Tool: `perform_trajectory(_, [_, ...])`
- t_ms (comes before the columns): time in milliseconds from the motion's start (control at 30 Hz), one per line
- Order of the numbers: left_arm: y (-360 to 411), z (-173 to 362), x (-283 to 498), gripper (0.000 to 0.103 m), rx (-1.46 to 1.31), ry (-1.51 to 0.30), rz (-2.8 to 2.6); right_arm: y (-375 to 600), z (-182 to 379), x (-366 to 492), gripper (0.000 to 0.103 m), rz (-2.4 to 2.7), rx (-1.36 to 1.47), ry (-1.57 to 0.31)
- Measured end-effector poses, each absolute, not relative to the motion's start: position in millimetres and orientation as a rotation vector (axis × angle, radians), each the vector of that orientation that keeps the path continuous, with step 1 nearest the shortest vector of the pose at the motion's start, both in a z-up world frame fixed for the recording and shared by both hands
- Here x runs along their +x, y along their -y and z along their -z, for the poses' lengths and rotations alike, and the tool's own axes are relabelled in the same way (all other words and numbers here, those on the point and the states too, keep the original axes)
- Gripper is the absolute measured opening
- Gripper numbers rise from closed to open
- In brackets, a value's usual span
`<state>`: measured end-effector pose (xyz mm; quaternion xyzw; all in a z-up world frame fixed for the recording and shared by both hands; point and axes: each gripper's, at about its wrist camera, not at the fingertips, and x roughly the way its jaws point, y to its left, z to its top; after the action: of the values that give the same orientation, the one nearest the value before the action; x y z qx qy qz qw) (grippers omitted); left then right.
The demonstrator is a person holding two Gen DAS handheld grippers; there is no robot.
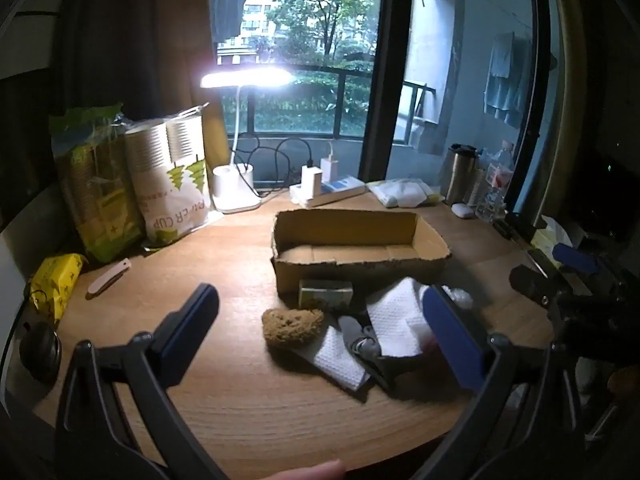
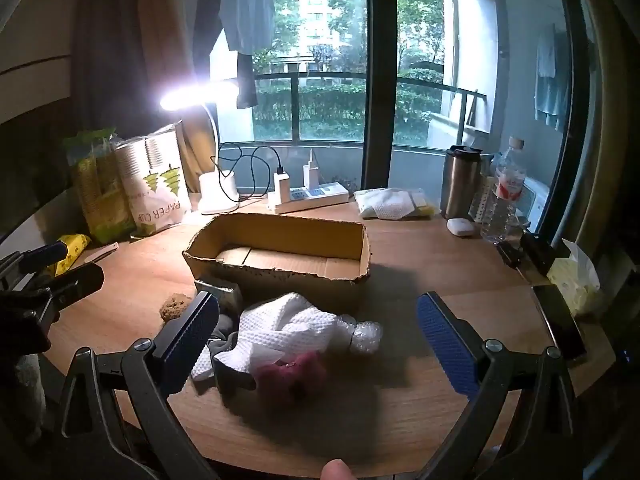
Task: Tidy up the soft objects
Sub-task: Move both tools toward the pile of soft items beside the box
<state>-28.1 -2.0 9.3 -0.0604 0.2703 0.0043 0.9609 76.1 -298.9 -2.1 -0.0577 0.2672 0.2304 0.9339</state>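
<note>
Desk [image 2: 400,264]: bag [image 2: 160,184] reads "PAPER CUP", perhaps.

Both tools spread wide, empty, tilted downward over the worktop [image 1: 224,412].

Left tool [image 1: 324,336]: black arms splayed to either side, blue-padded fingers [image 1: 191,322] far apart, nothing pressed between them; also seen from the right wrist view at the left edge [image 2: 60,268]. Right tool [image 2: 318,336]: same wide stance, ribbed blue pads [image 2: 446,344] facing inward, nothing gripped; glimpsed at the right edge of the left wrist view [image 1: 560,276]. A fingertip [image 2: 336,470] at the bottom edge of each view.
</note>
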Motion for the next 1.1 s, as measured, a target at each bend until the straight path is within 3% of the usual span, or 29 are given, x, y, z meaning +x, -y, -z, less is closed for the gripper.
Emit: perform_trajectory(1100, [7.1, -52.5, -64.4, 0.103, -0.086, -0.347, 0.0, 307.4, -37.4, 46.8, 0.102, -0.441, -0.112, -0.391])
